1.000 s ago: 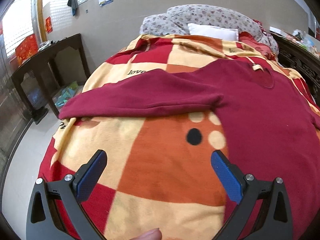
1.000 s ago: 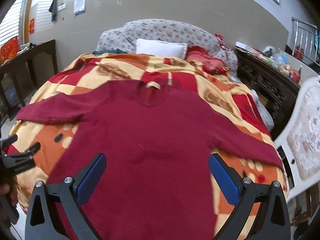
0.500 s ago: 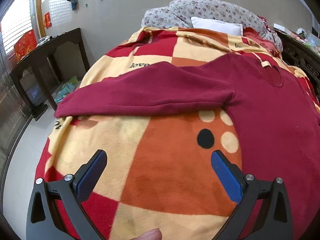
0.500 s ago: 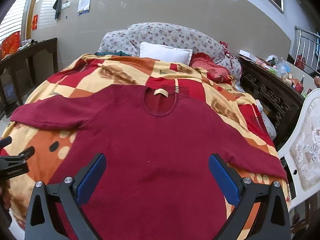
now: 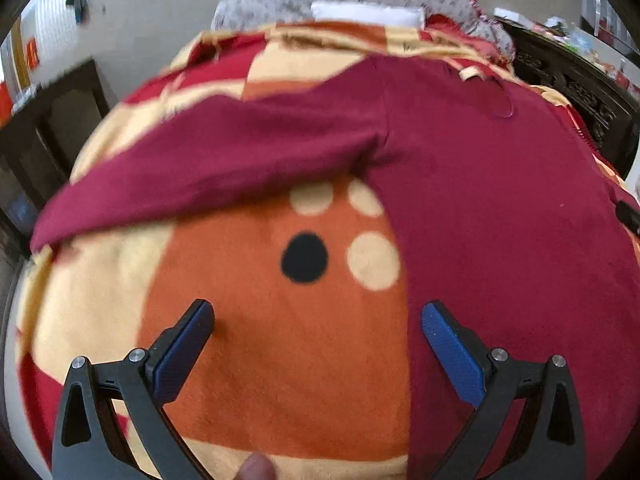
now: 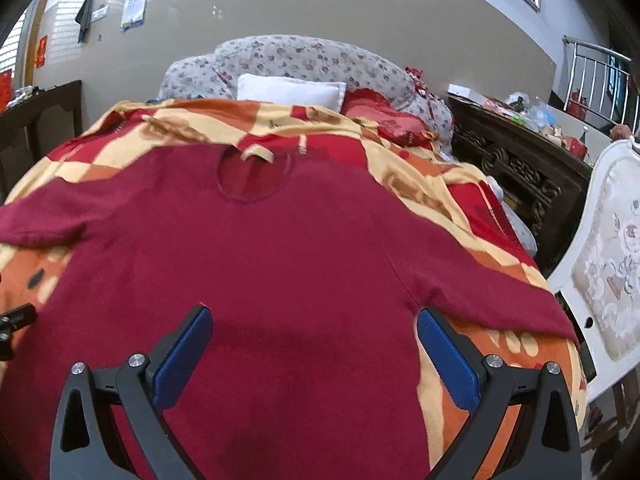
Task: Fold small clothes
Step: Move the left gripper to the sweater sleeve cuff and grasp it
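Note:
A dark red long-sleeved sweater (image 6: 280, 264) lies flat on the bed, neck hole toward the pillows, sleeves spread to both sides. In the left wrist view its left sleeve (image 5: 208, 160) runs across the blanket and its body (image 5: 500, 220) fills the right side. My left gripper (image 5: 318, 320) is open and empty, low over the orange blanket patch beside the sweater's left edge. My right gripper (image 6: 314, 324) is open and empty, low over the sweater's lower body, its right finger near the right armpit.
The bed carries a red, orange and cream checked blanket (image 5: 280, 360) with pillows (image 6: 292, 90) at the head. A dark wooden table (image 6: 40, 120) stands at the left. A carved dark cabinet (image 6: 520, 160) and a white upholstered chair (image 6: 604, 260) stand at the right.
Both grippers have moved forward and lower toward the bed; the sweater and blanket look larger. Both stay open. The sweater has not moved.

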